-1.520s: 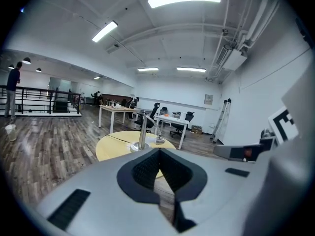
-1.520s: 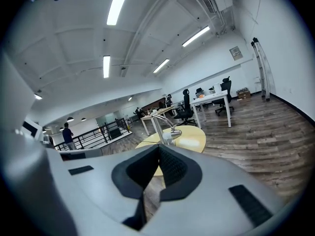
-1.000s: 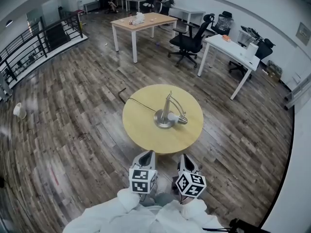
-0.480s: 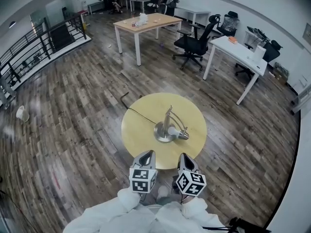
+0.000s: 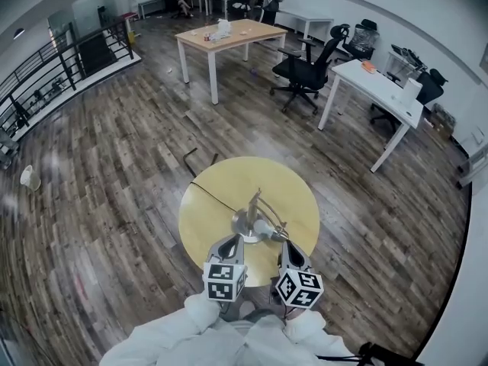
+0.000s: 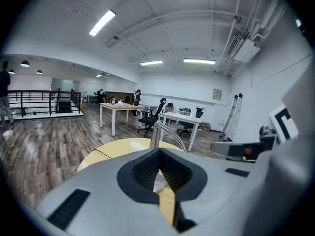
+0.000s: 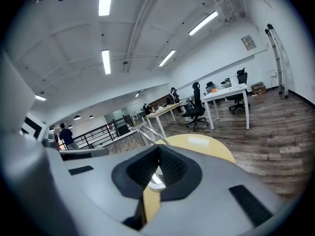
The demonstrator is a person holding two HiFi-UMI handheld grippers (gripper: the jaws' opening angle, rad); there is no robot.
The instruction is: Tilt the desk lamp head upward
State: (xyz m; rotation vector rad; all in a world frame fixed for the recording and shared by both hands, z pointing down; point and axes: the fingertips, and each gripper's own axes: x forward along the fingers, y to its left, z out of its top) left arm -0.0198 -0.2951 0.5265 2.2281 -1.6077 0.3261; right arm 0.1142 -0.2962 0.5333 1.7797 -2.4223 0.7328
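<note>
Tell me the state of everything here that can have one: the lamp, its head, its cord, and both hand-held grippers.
Desk lamp: standing upright on the round table.
Lamp head: down low beside the base, not yet tilted up.
Cord: lying slack across the tabletop, running off the far edge.
Left hand-held gripper: shut, nothing between its jaws.
Right hand-held gripper: shut, nothing between its jaws.

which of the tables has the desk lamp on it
The round yellow table, with the desk lamp at its middle; the wood-topped table and the white desk farther back are both rectangular.
</note>
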